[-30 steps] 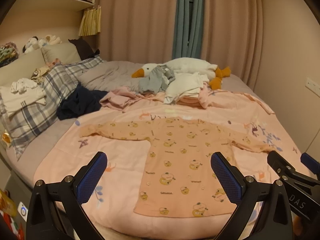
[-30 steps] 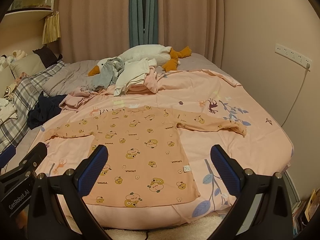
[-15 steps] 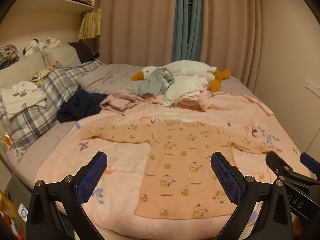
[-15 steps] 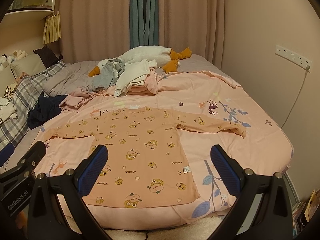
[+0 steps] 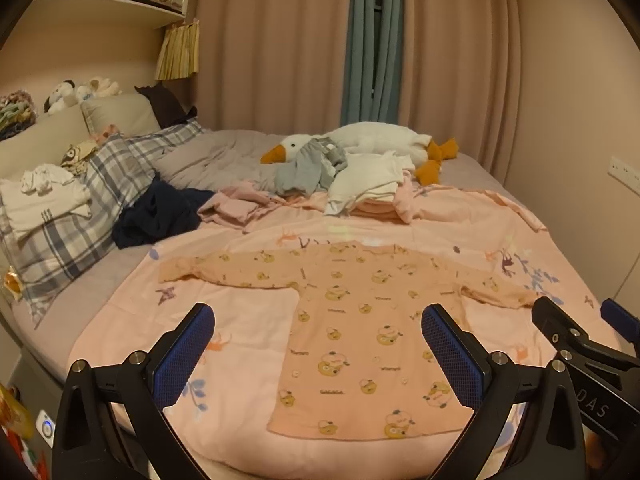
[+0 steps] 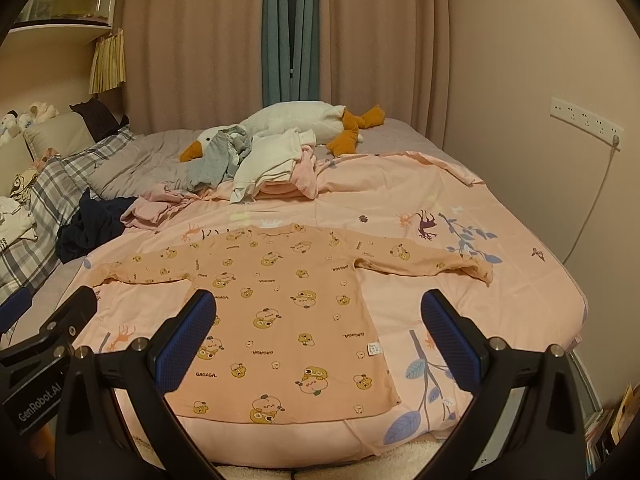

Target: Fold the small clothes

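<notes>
tongs (image 5: 318, 354) | black frame | blue textured pads (image 5: 184, 354) | silver screws

Both cameras look from the foot of the bed (image 5: 60, 316) toward the curtains (image 6: 224, 40), held above the near edge. The left view sits left, with the right hand-held gripper (image 5: 576, 320) at its right edge; the right view sits right, with the left hand-held gripper (image 6: 52, 312) at its left edge. Both share the shirt (image 5: 360, 320) and the goose (image 6: 288, 120)
</notes>
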Action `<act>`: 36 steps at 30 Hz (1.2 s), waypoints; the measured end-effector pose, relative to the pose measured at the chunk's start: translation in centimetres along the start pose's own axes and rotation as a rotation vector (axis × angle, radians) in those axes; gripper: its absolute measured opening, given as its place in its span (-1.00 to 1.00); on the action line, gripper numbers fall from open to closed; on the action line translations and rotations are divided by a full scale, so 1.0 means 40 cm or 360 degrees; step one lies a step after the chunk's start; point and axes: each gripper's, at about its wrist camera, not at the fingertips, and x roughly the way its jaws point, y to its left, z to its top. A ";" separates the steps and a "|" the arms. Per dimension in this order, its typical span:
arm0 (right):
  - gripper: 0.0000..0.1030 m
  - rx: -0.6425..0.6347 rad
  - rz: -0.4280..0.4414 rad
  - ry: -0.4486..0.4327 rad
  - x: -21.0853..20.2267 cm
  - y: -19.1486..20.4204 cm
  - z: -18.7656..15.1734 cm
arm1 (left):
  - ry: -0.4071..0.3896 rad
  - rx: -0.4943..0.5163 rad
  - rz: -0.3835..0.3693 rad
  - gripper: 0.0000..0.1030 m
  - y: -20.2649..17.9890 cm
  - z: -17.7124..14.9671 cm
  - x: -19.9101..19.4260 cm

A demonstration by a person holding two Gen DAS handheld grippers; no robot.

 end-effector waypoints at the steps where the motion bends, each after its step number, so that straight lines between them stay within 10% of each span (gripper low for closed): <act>1: 1.00 -0.0001 0.0001 0.0000 0.001 0.001 0.000 | -0.0005 -0.0001 -0.0003 1.00 0.000 0.002 -0.001; 36: 1.00 -0.0009 -0.0027 -0.0055 -0.004 0.012 -0.021 | -0.0039 0.0010 0.0028 1.00 0.005 -0.016 -0.001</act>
